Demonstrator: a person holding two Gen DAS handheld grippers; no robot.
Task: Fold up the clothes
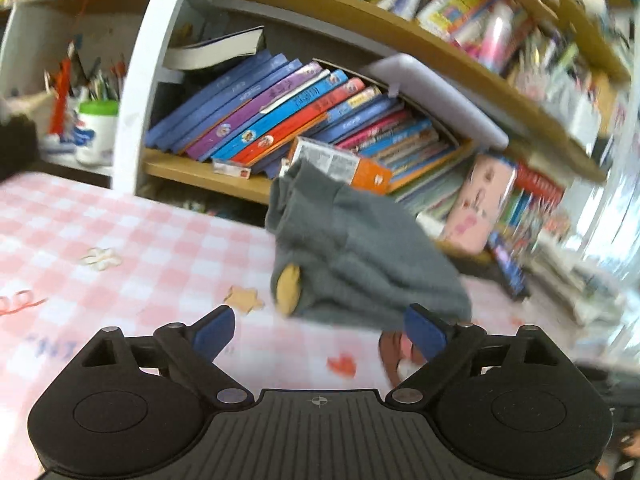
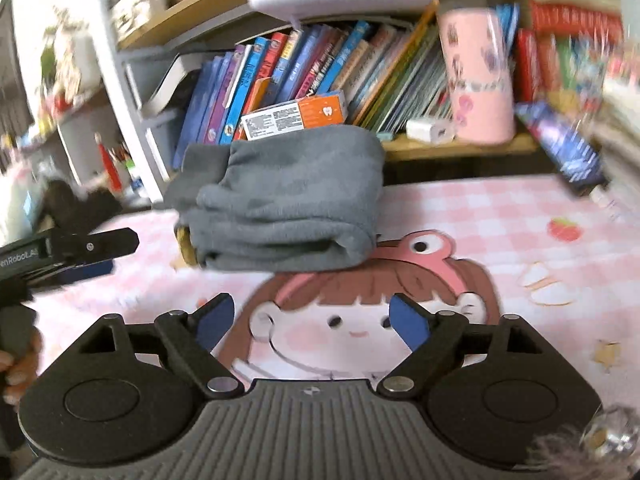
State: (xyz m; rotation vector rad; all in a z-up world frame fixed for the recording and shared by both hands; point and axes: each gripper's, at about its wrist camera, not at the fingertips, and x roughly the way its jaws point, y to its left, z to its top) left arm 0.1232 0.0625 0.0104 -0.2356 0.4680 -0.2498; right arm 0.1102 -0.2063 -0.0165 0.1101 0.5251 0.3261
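We read the folding of this piece as finished, or very nearly so. The grey garment [image 2: 280, 208] lies in a compact, layered bundle on the pink checked table cover [image 2: 480, 216], at about twelve o'clock from our right gripper [image 2: 310, 322], with its rolled edge facing us and a small yellow patch [image 2: 185, 244] showing at its left end. It sits near the far edge of the table, just in front of the bookshelf [image 2: 312, 76].

Neither tool holds anything. Our right gripper stands wide open, its blue pads [image 2: 410, 322] apart from the cloth and over the cartoon girl printed on the cover. Our left gripper [image 1: 320, 330] is open as well; in its own view the bundle sits at about one o'clock, with cloth overlapping its right pad [image 1: 424, 336] in the picture, though we cannot tell if they touch.

We see no other clothing in either view, so we cannot say whether more pieces wait. What seems left for this one is, at most, squaring it up or moving it aside.
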